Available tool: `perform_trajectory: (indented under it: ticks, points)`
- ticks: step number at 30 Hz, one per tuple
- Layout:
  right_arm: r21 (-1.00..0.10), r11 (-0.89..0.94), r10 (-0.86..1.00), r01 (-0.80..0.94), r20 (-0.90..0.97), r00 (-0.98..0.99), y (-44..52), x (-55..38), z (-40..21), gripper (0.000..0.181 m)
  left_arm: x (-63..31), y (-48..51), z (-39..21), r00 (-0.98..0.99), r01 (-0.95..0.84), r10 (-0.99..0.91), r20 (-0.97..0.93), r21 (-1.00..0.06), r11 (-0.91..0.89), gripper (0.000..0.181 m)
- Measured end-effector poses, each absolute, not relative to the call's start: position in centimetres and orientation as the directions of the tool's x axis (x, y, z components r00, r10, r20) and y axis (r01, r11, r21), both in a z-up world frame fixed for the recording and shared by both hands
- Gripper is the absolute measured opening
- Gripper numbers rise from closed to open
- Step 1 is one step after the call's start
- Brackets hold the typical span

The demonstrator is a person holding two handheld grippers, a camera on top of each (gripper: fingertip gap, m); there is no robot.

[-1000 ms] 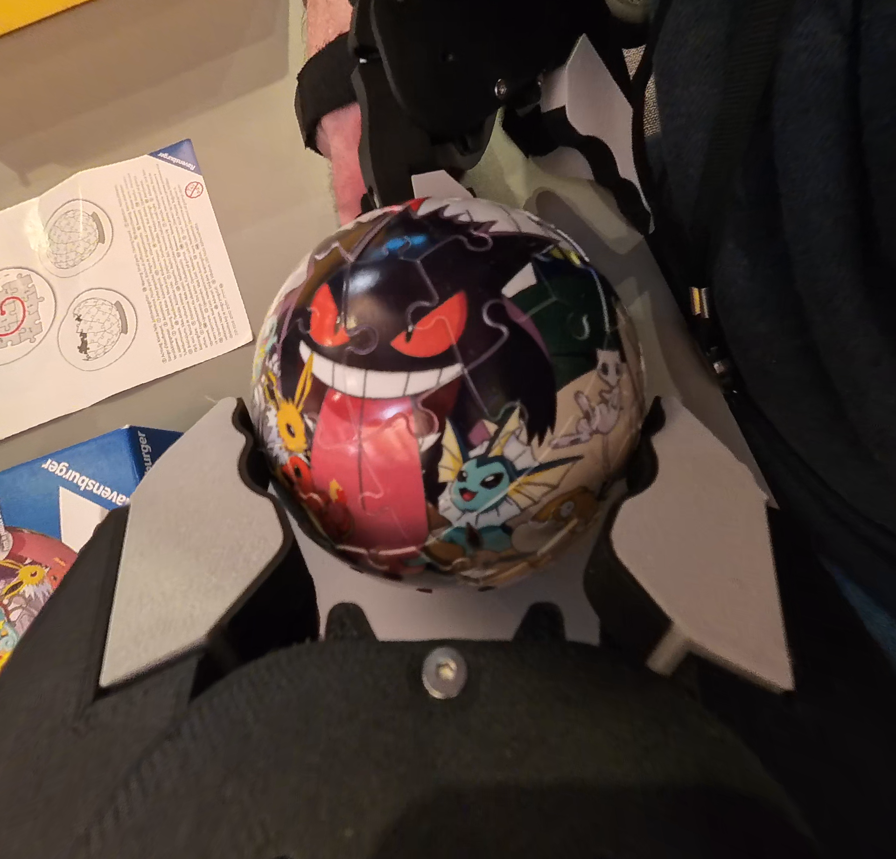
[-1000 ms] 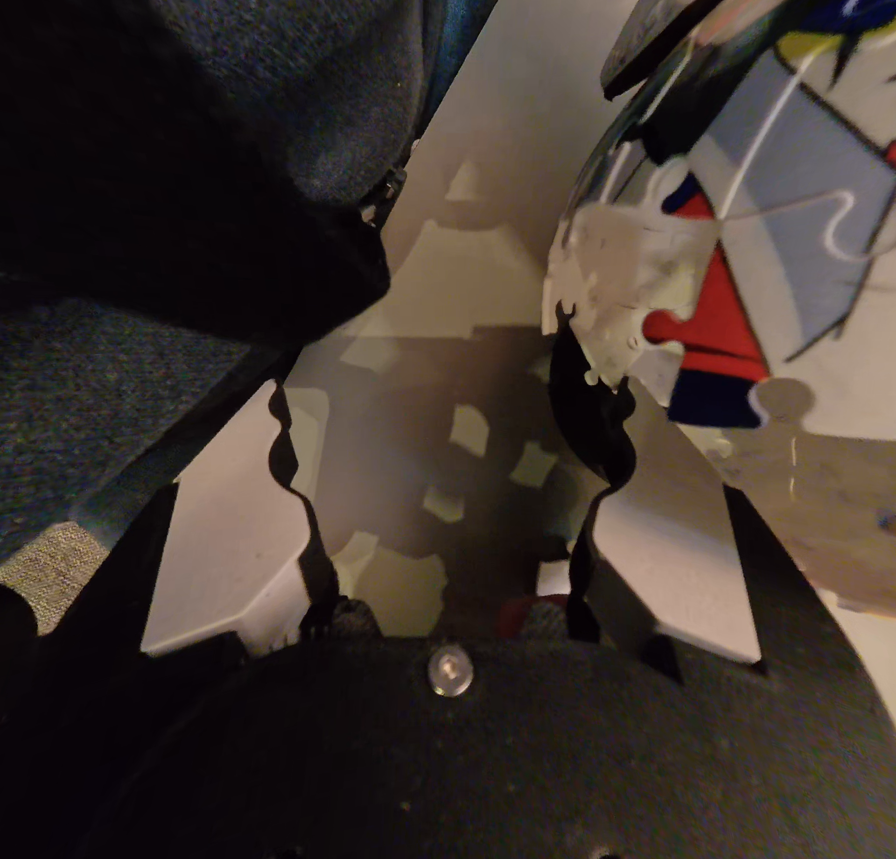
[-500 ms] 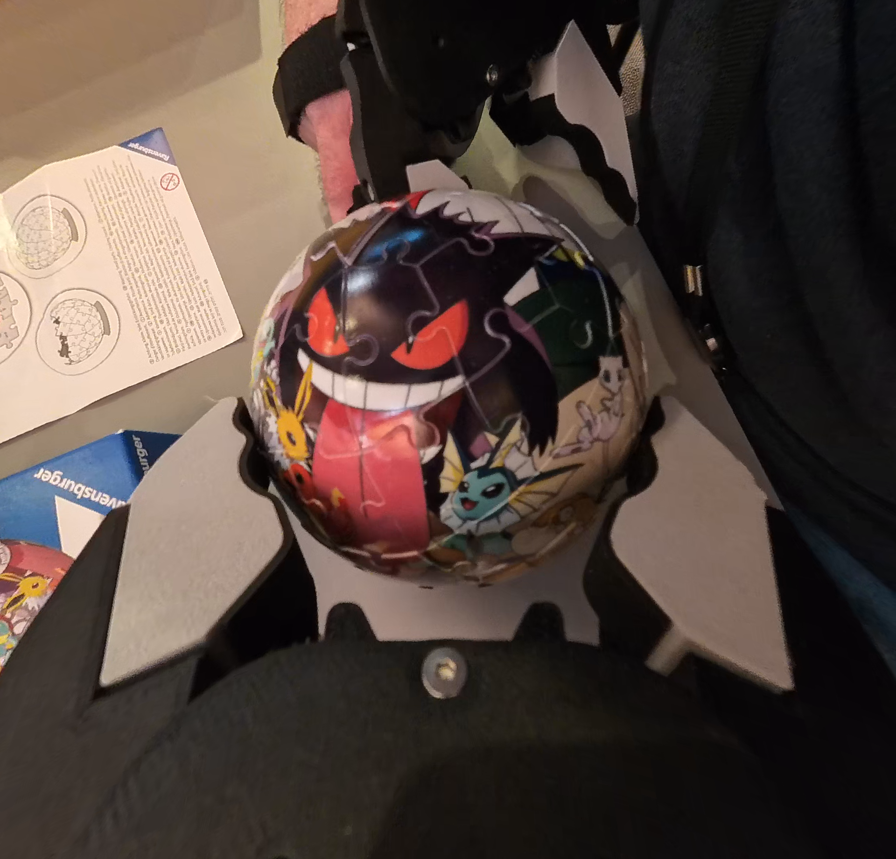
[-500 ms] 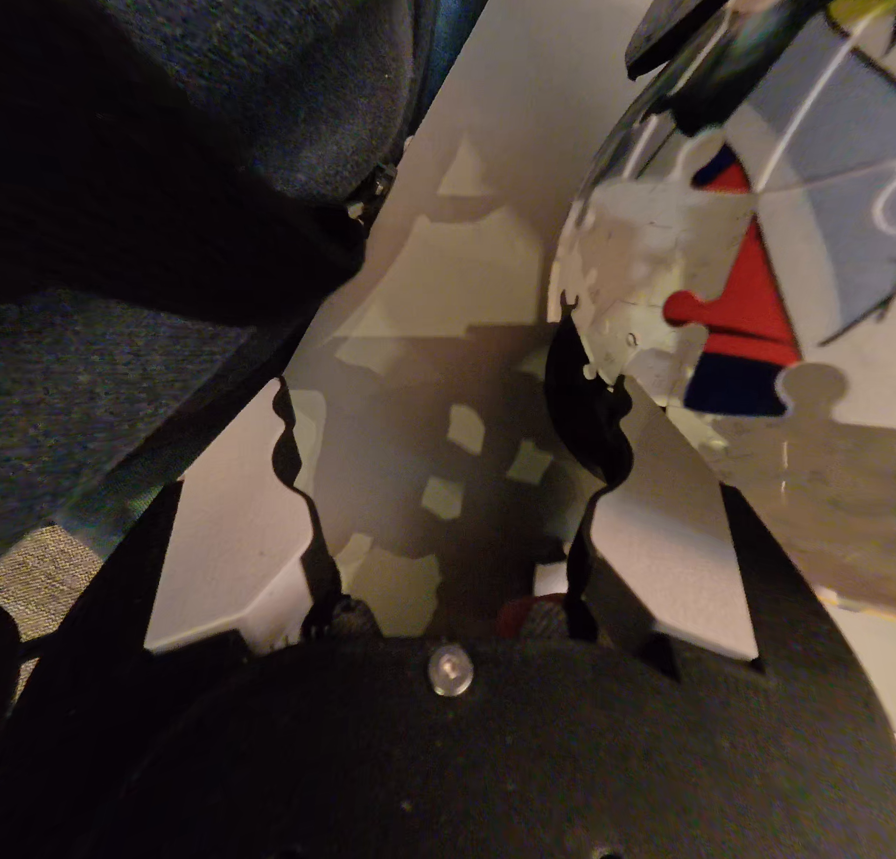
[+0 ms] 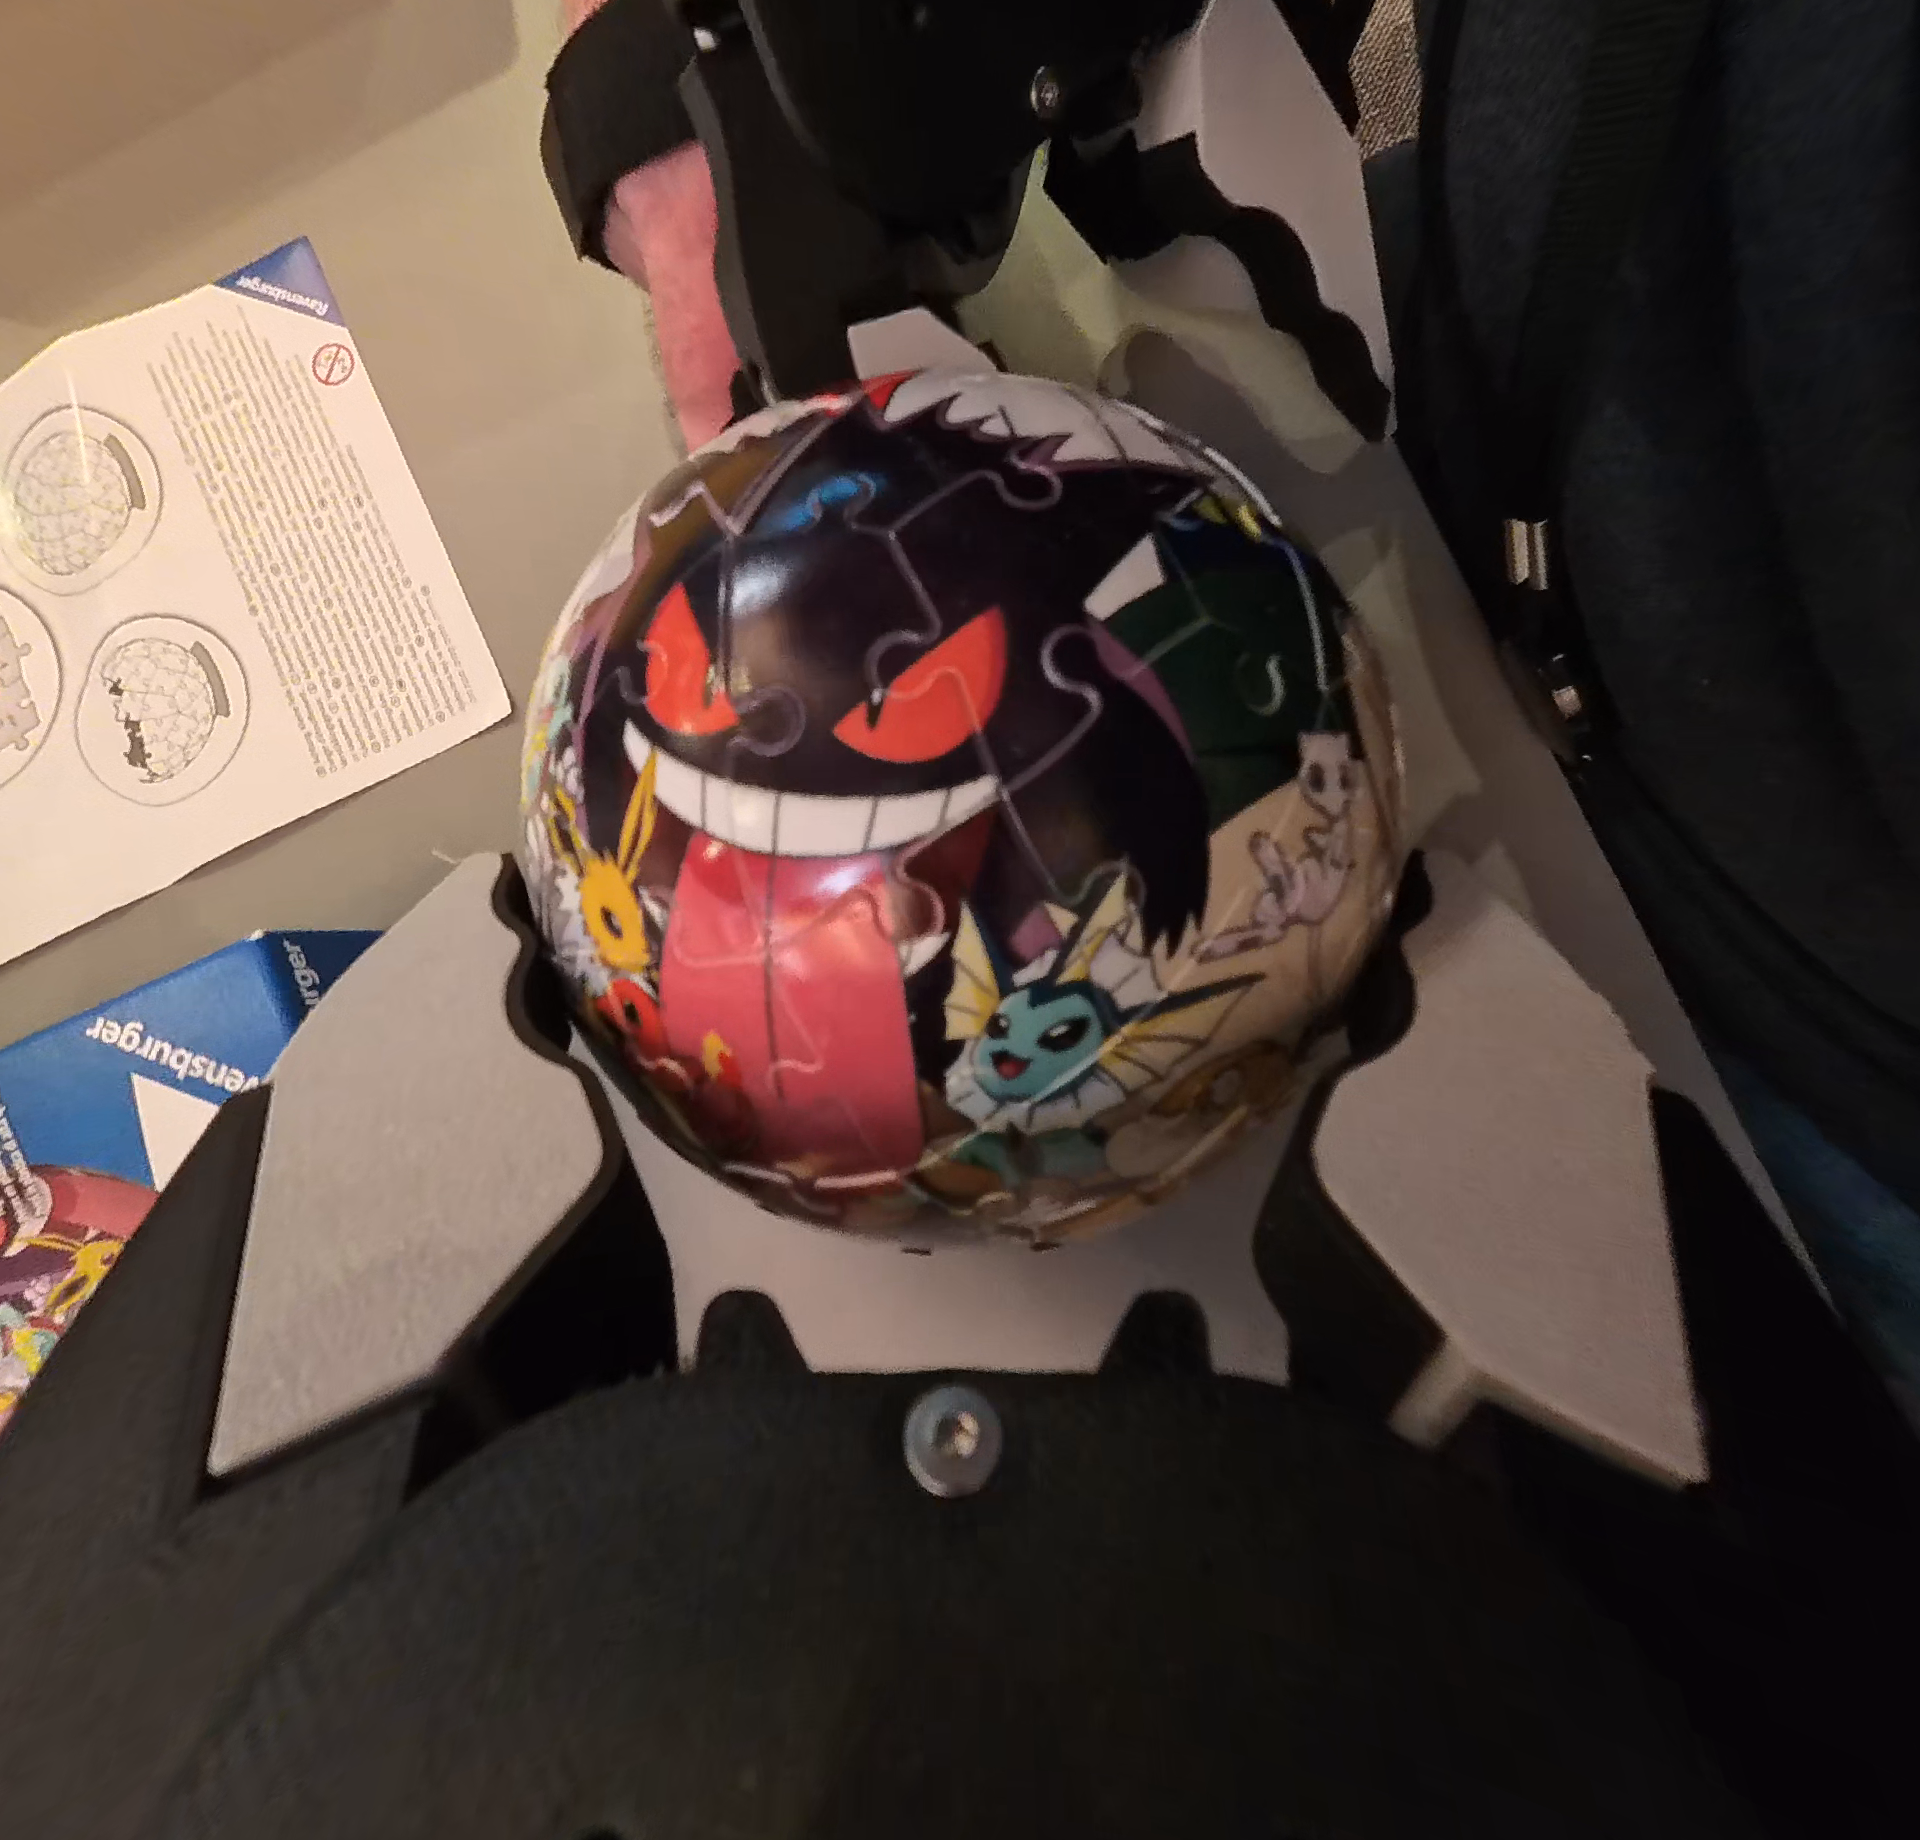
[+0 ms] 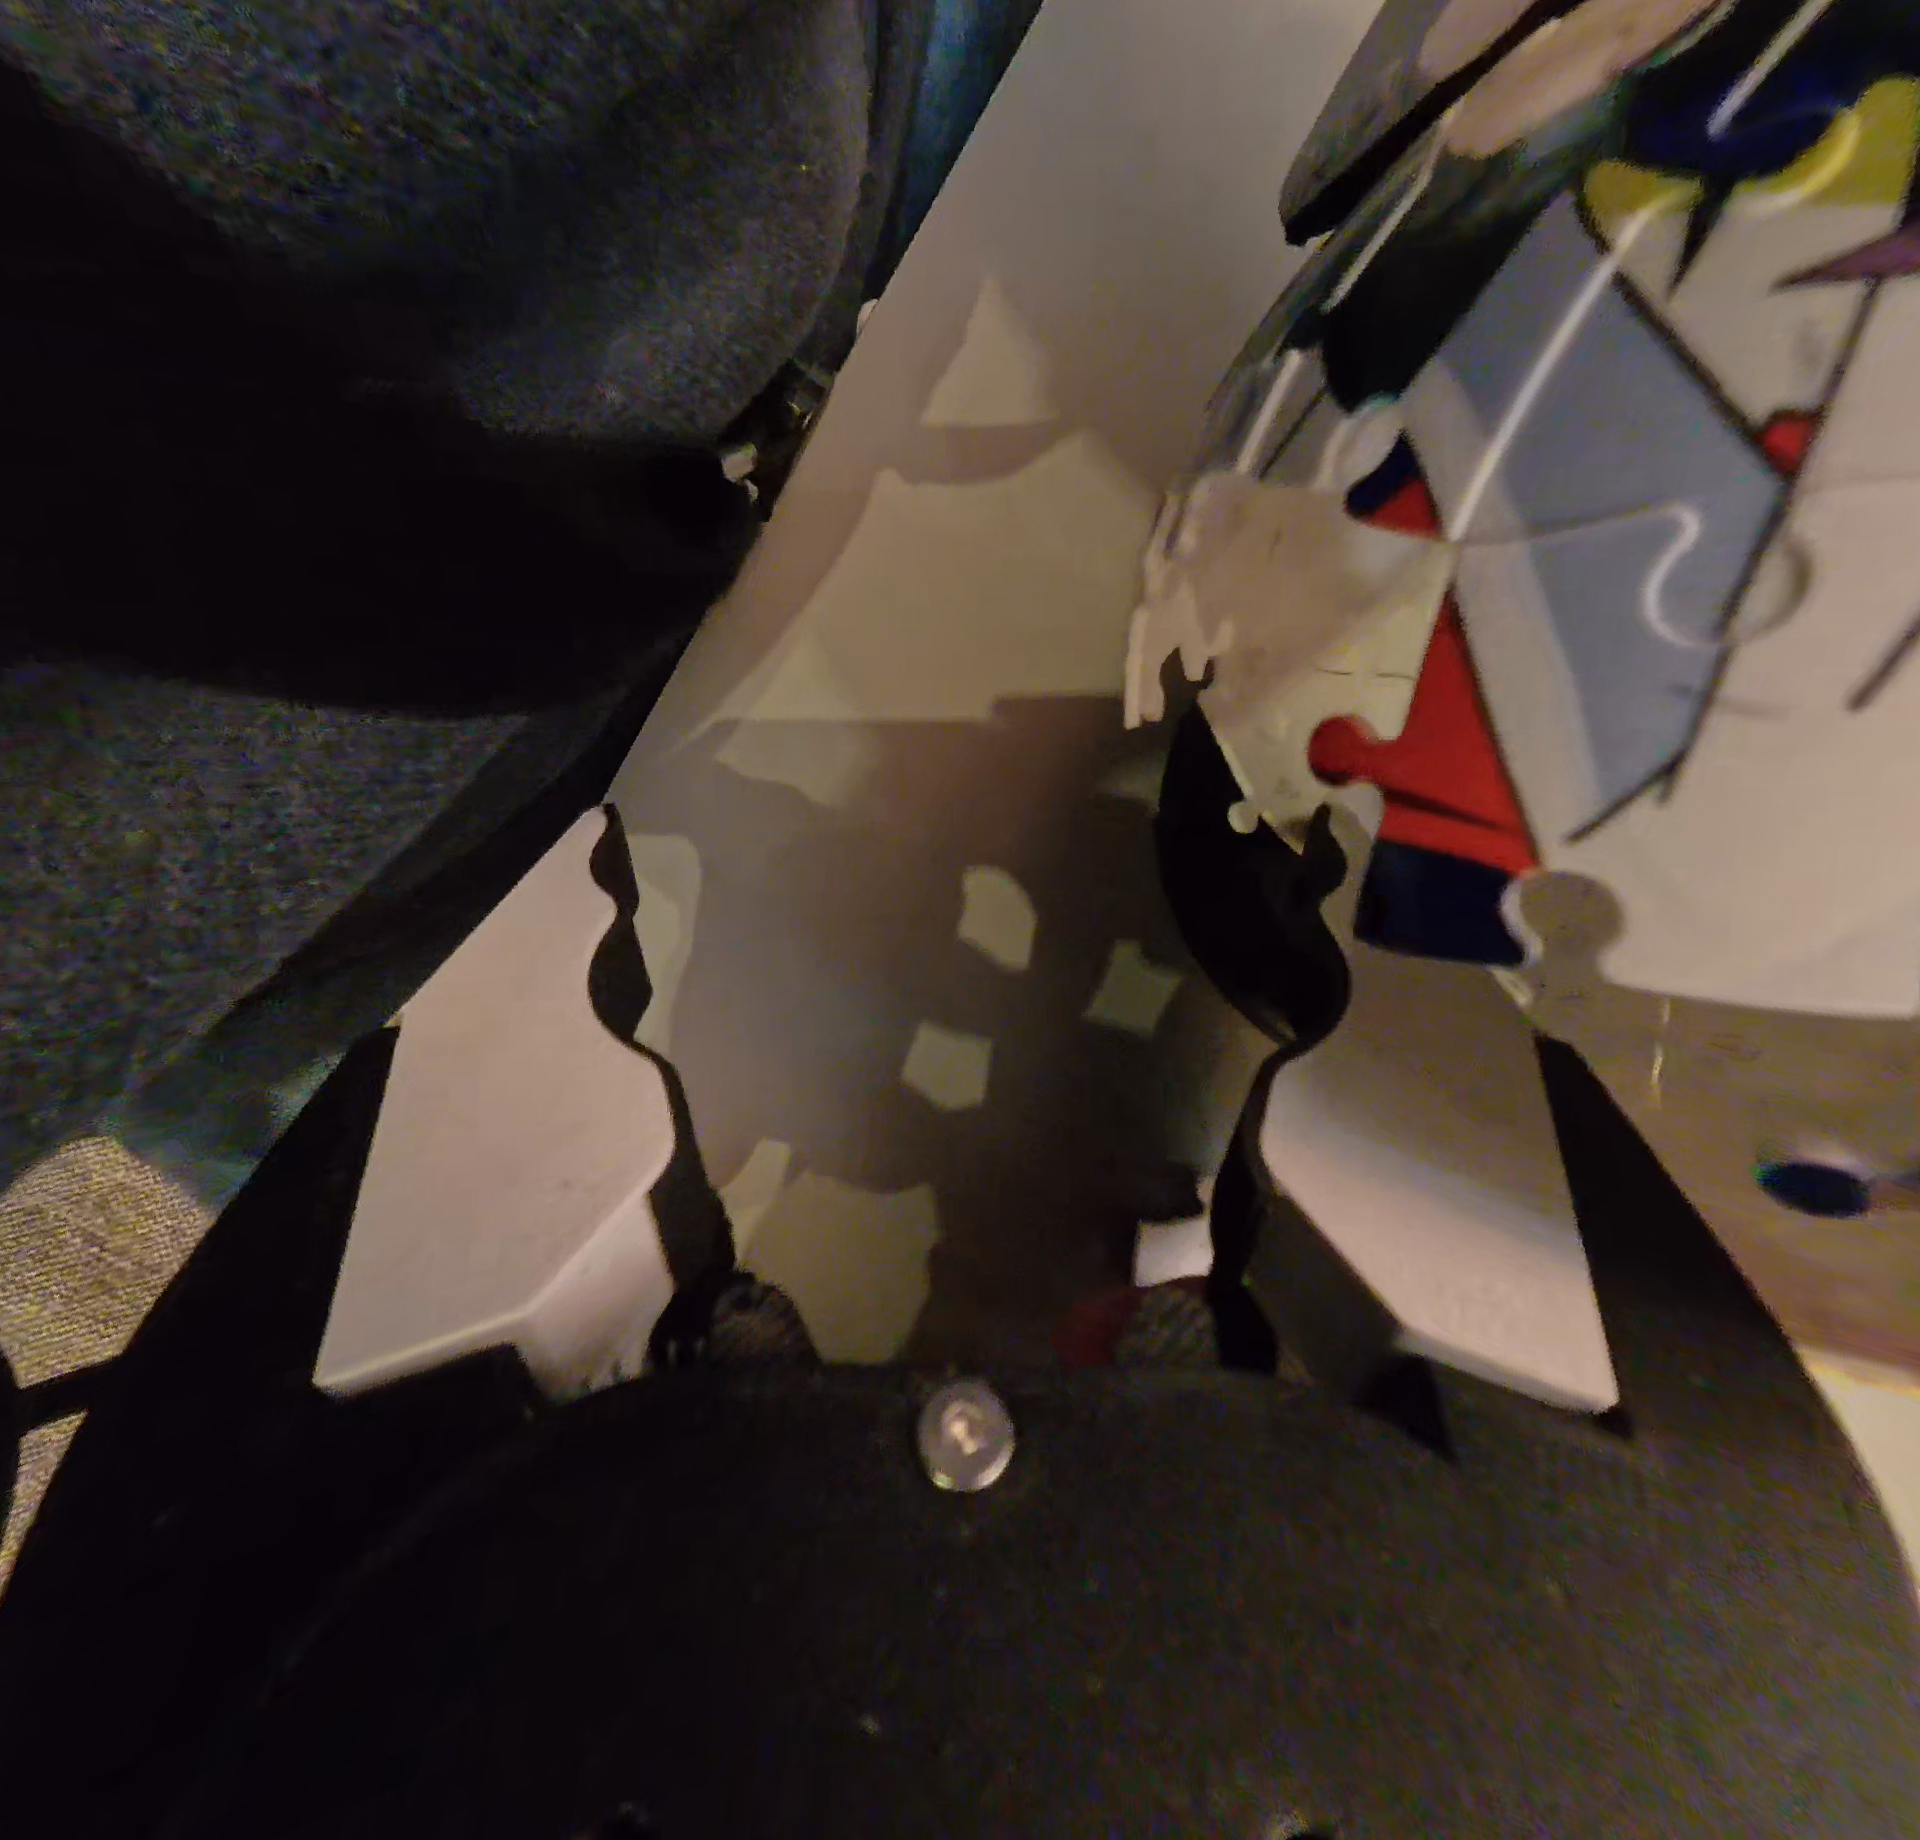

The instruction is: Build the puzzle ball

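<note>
Gripping the puzzle ball from both sides, the left gripper has its jaws clamped against the ball's lower flanks, with each black finger pad pressed into the curved surface. The ball sits between the two grey finger plates, forward of the gripper body, and is held above the pale table. Its visible face is fully assembled and carries a printed cartoon pattern with a dark grinning figure.

Beyond the ball, the right gripper points toward it from the far side. One of its fingers meets the top rear of the ball; the other finger stands clear to the side. In the right wrist view, the right gripper has its jaws spread apart with nothing between them. The ball lies just beside the outer face of the right-hand finger, and an unfilled gap in the ball's shell shows at that finger's tip.

On the table to the left lie a white instruction sheet and, nearer, a blue puzzle box. Dark clothing of a person fills the right edge of the view.
</note>
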State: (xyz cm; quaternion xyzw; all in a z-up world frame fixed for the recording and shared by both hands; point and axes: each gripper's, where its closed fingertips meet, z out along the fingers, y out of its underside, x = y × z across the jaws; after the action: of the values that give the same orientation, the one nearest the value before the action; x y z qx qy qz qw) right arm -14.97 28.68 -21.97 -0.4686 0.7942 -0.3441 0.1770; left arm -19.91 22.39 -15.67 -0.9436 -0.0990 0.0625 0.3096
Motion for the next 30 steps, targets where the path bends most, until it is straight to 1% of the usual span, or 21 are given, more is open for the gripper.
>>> perform_trajectory:
  ticks: [12, 18, 23, 30]
  points:
    - [-0.710, 0.327, -0.869, -0.623, 0.033, -0.494, 28.5, -14.8, -21.8, 0.124, -20.0, 22.4, -15.7, 0.976, 0.149, 0.216, -0.041, -0.599, -0.786, 0.145]
    - [-0.706, 0.327, -0.870, -0.629, 0.035, -0.492, 28.3, -14.5, -21.8, 0.127, -20.0, 22.4, -15.6, 0.977, 0.146, 0.211, -0.037, -0.603, -0.784, 0.145]
    - [-0.705, 0.337, -0.864, -0.624, 0.032, -0.502, 28.0, -14.5, -21.7, 0.125, -20.0, 22.4, -15.6, 0.978, 0.144, 0.207, -0.035, -0.605, -0.783, 0.145]
    - [-0.710, 0.354, -0.849, -0.609, 0.029, -0.527, 27.5, -14.6, -21.5, 0.116, -19.9, 22.4, -15.6, 0.980, 0.139, 0.199, -0.033, -0.602, -0.786, 0.145]
